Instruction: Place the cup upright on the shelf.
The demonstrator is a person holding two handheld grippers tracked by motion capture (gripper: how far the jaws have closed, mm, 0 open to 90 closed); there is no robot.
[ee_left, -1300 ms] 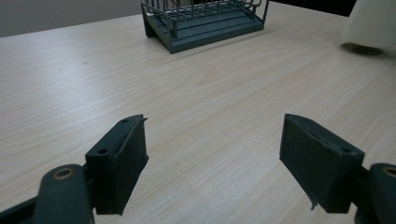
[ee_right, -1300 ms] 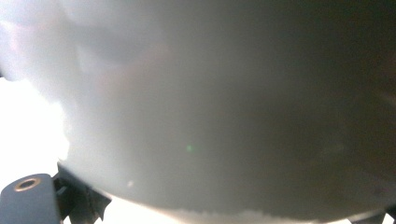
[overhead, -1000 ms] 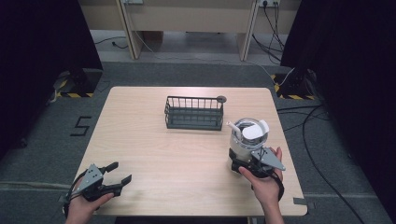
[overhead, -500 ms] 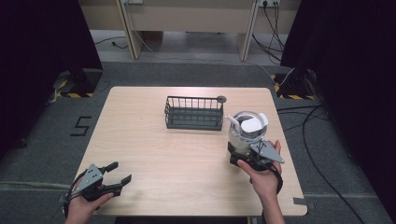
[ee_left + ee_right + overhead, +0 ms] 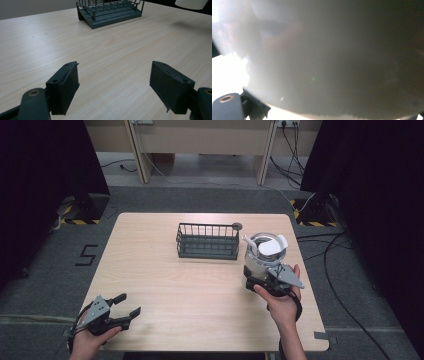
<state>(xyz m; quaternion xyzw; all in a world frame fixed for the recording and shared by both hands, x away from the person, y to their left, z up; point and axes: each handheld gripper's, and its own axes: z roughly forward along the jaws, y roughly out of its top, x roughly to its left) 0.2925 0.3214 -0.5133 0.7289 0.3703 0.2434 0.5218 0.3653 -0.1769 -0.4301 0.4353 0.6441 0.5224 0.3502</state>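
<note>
Down at the near left corner of the table (image 5: 165,270), the left gripper (image 5: 124,306) sits low in the person's left hand (image 5: 87,340), its fingers (image 5: 63,87) spread wide with nothing but bare wood between them. Along those fingers in the left gripper view, the dark wire basket (image 5: 110,11) stands well ahead.

From the high view, that wire basket (image 5: 207,241) sits just behind the table's centre, toward the far edge, upright. A small dark round disc (image 5: 237,226) lies just beside its far right corner.

Over on the right side, the shiny metal pot (image 5: 262,255) stands near the right edge, just right of the basket, with a white utensil (image 5: 272,247) lying in it and a white handle (image 5: 248,243) poking out on the left. The right gripper (image 5: 265,280), held in the right hand (image 5: 280,302), is pressed up against the near side of the pot. In the right gripper view the pot's pale wall (image 5: 324,62) looms right against the lens. Whether its fingers have closed on the pot, I cannot tell.
</note>
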